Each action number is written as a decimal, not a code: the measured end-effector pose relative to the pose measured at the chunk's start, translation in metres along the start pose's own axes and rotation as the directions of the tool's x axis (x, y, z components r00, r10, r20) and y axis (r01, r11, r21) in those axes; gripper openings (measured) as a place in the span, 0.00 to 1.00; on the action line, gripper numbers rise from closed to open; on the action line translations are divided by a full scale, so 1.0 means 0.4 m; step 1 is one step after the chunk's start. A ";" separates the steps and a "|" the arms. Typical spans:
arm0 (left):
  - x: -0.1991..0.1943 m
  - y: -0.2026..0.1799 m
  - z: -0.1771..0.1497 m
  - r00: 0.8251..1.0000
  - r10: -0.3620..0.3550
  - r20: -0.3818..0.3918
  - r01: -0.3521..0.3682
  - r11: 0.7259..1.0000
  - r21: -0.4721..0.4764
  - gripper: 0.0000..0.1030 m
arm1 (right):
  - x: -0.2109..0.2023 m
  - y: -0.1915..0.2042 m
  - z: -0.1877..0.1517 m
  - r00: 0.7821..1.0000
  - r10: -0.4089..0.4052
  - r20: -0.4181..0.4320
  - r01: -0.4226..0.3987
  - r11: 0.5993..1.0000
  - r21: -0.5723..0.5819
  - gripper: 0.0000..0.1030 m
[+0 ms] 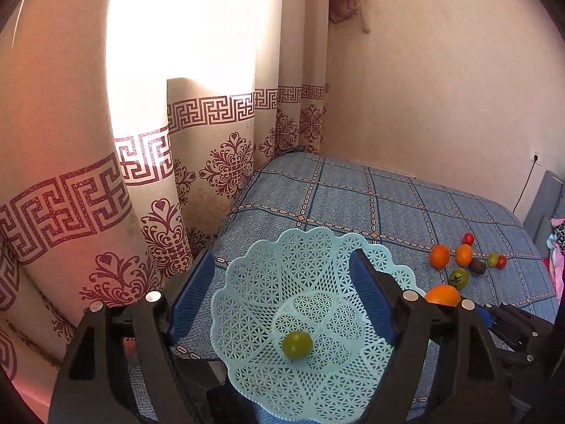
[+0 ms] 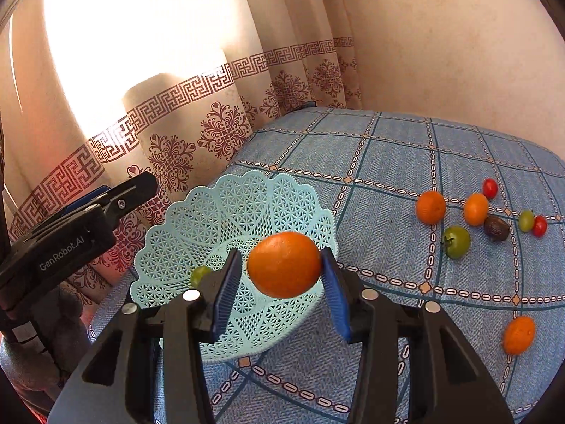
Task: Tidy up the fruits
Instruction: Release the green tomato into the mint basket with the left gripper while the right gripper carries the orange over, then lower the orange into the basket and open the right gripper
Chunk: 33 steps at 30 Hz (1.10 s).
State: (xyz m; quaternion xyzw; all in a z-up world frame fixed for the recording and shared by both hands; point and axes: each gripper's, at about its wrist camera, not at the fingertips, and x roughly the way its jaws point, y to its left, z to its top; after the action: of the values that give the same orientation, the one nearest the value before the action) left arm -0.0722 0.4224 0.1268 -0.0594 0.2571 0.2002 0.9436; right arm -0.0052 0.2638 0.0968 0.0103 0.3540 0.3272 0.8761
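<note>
Right wrist view: right gripper (image 2: 284, 288) has its blue pads (image 2: 226, 289) clamped on an orange (image 2: 284, 265), one pad on each side, fruit held above the near rim of the light-blue lattice basket (image 2: 226, 212). Basket sits on the blue checked bedspread (image 2: 388, 162). One small green fruit (image 2: 200, 274) lies inside it, partly hidden behind the left pad.

Left gripper (image 2: 106, 208) comes in from the left edge, body marked GenRobot.AI, tip beside the basket's left rim. From this side I can't tell its jaw state.

Left wrist view: left gripper (image 1: 282, 304) jaws spread wide, straddling the basket (image 1: 317, 247), holding nothing. Whether the pads touch the rim, can't tell. Green fruit (image 1: 297, 345) sits on the basket floor.

Right of the basket, on the bedspread: a lone orange (image 2: 518, 334) nearest, well apart from the rest. Further back is a loose cluster: green tomato (image 2: 456, 241), two oranges (image 2: 430, 207), dark avocado-like fruit (image 2: 496, 228), small green fruit (image 2: 526, 219), two red cherry tomatoes (image 2: 490, 188).

Behind: patterned curtain (image 2: 169, 134), bright window light, plain wall (image 2: 441, 35).
</note>
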 end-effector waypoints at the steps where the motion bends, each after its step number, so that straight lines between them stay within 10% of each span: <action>1: -0.003 0.003 0.002 1.000 0.001 0.004 -0.001 1.000 -0.003 0.84 | -0.003 0.001 -0.002 1.000 -0.006 0.012 0.006 1.000 0.001 0.60; 33: -0.003 -0.057 -0.018 1.000 -0.010 0.002 0.010 0.999 0.035 0.97 | -0.115 -0.176 -0.071 0.977 -0.204 0.064 0.197 0.975 0.104 0.69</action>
State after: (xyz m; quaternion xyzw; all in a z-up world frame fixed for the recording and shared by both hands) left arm -0.0671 0.3997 0.1214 -0.0437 0.2591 0.1910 0.9458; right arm -0.0079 0.1758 0.0862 0.0292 0.3361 0.2189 0.9156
